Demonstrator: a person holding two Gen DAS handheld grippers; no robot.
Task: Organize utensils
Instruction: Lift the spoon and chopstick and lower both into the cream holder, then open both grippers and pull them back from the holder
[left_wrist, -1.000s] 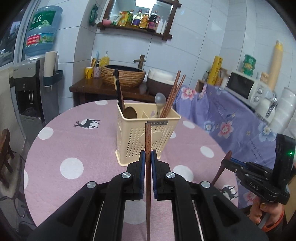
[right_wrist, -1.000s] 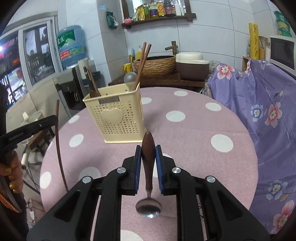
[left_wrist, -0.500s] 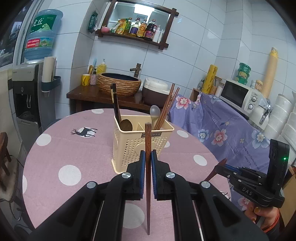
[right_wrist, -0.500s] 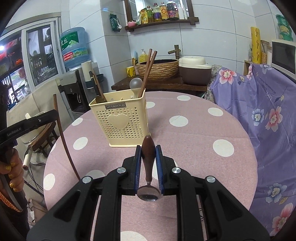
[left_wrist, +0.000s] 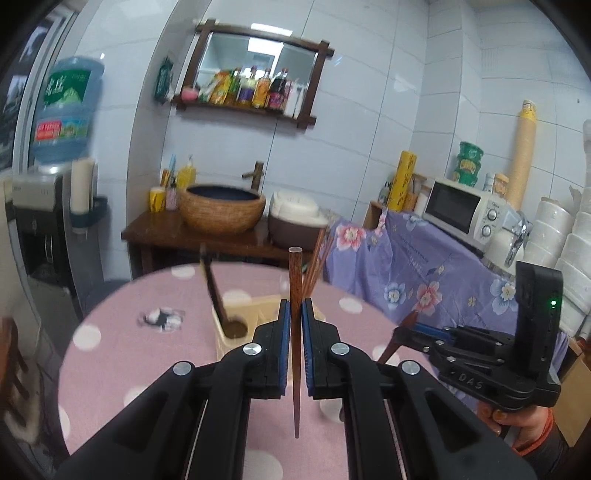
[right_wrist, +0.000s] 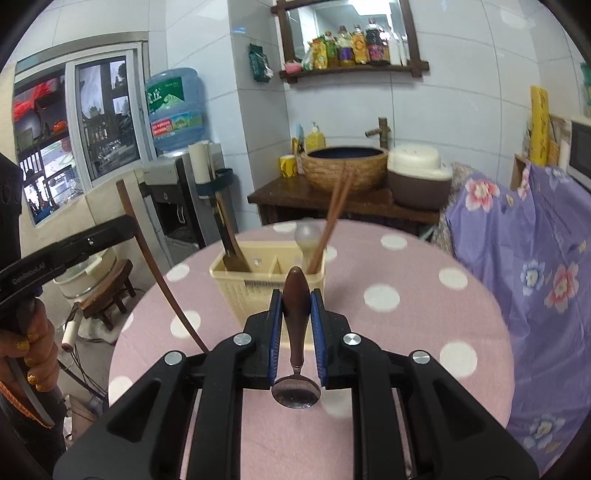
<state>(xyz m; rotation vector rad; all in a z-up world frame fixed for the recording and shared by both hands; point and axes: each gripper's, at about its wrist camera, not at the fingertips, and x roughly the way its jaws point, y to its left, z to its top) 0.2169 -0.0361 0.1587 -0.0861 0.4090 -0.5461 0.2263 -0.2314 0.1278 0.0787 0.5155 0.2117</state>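
Left gripper (left_wrist: 295, 325): its jaws are pinching a dark wooden chopstick (left_wrist: 295, 280), which is standing upright between the blue pads, blunt end above them and pointed tip hanging below. Just beyond the fingertips, the cream utensil holder (left_wrist: 225, 332) is sitting on the pink dotted tablecloth (left_wrist: 110, 354), partly hidden by the jaws; a dark-handled spoon (left_wrist: 216, 295) is leaning in its left compartment and a bundle of chopsticks (left_wrist: 317, 258) is slanting out of its right side.

Right gripper (right_wrist: 297, 314): its jaws are clamping the brown handle of a metal spoon (right_wrist: 295, 306), handle end pointing up and forward, bowl hanging beneath the pads. Directly ahead, the utensil holder (right_wrist: 236, 291) is showing two compartments, with a dark-handled utensil on the left and a pale spoon (right_wrist: 308, 236) plus chopsticks on the right. To this gripper's left, the other gripper is carrying its chopstick; in the left wrist view the right gripper is appearing off to the right, a hand (left_wrist: 517, 424) gripping its handle
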